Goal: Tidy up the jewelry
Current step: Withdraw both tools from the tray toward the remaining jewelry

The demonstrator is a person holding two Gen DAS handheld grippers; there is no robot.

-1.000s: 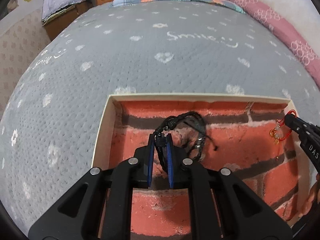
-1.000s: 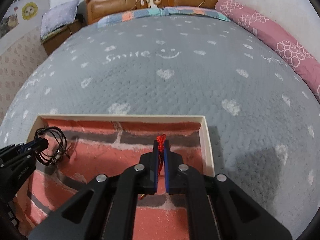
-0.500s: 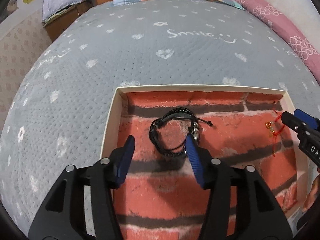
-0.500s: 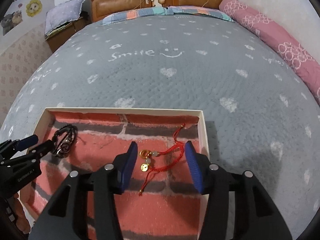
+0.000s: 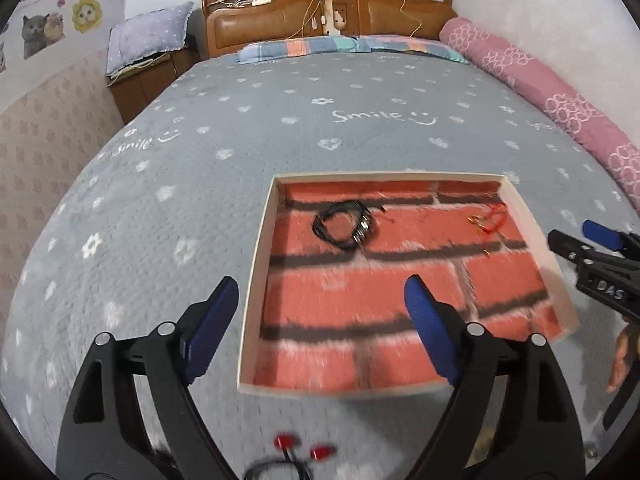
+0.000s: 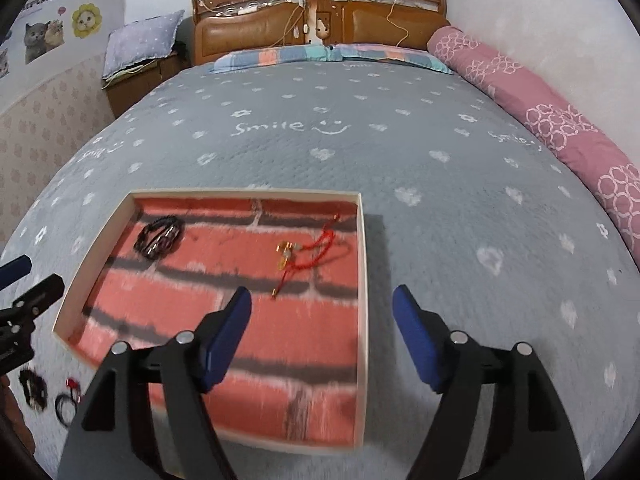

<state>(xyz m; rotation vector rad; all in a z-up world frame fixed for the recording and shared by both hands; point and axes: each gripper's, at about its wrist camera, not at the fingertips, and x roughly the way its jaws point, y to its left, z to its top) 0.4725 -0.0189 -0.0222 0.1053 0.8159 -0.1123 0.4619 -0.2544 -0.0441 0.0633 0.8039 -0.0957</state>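
Left wrist view: left gripper (image 5: pixel 316 312) jaws are opening, nothing between the pads. Black bracelet (image 5: pixel 344 226), pinched there a second ago, now lies loose on the brick-print floor of the tray (image 5: pixel 256 264), well ahead of the fingertips and slightly right of the left pad. More pieces sit on the grey bedspread (image 5: pixel 168 184) below the fingers, near my side: red-tipped cord (image 5: pixel 298 450), blurred. Right wrist view: right gripper (image 6: pixel 322 312) jaws also opening, empty. Red cord bracelet (image 6: pixel 312 252) with gold charms is released too, lying in the tray just ahead of the left pad, near the tray's right wall. Both drops look done, both hands backing off. Judgement: two items are stowed; next is likely the leftover pieces outside the tray, bottom-left of that view: dark scrunchie-like item (image 6: pixel 34 388).
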